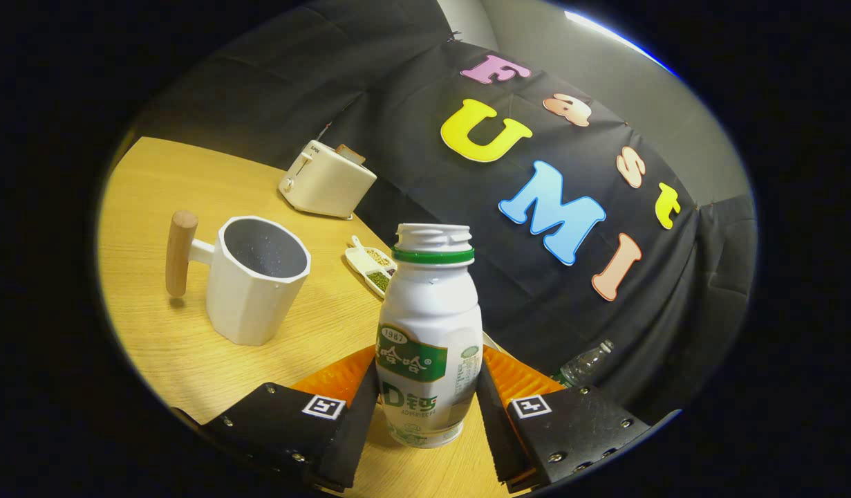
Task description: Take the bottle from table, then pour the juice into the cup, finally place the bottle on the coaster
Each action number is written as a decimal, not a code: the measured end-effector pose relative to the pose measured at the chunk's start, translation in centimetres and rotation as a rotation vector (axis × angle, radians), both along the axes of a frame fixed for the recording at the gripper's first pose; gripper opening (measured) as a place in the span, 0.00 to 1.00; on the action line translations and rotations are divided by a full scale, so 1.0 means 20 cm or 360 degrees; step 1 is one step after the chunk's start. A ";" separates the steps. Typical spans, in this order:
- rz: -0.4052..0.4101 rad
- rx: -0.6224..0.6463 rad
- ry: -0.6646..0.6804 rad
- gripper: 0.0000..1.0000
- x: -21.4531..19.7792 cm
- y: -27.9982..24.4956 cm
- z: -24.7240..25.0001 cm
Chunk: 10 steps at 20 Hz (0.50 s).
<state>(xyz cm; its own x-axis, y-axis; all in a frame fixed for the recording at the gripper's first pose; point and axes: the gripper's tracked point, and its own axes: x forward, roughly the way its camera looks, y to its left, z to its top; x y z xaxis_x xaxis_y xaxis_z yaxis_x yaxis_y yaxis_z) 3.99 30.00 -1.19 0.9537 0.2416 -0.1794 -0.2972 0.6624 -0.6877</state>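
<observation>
A white bottle (pixel 428 325) with a green label and a green neck ring stands between my fingers, its mouth uncapped. My gripper (pixel 428 370) is shut on the bottle, one finger pressing each side of its lower body. The bottle's base is close over the wooden table (pixel 162 346); I cannot tell whether it touches. A white faceted cup (pixel 256 283) with a wooden peg handle stands on the table beyond my left finger (pixel 342 377), empty inside as far as I see, about a hand's width from the bottle.
A cream toaster (pixel 325 181) sits at the table's far side. A small white dish (pixel 371 266) with beans lies just behind the bottle. A clear plastic bottle (pixel 585 363) shows past the table's edge, beyond my right finger.
</observation>
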 end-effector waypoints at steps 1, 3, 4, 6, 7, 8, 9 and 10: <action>0.0003 -0.0017 0.0001 0.73 0.00 0.01 0.00; 0.0009 -0.0055 0.0004 0.72 0.01 0.01 -0.01; 0.0009 -0.0079 0.0007 0.73 0.01 0.01 -0.02; 0.0009 -0.0118 -0.0009 0.73 0.01 0.01 -0.01; 0.0011 -0.0140 -0.0019 0.73 0.01 0.02 -0.01; 0.0011 -0.0168 -0.0033 0.73 0.02 0.02 -0.01; 0.0011 -0.0199 -0.0049 0.72 0.02 0.02 -0.01; 0.0013 -0.0229 -0.0065 0.72 0.03 0.03 0.00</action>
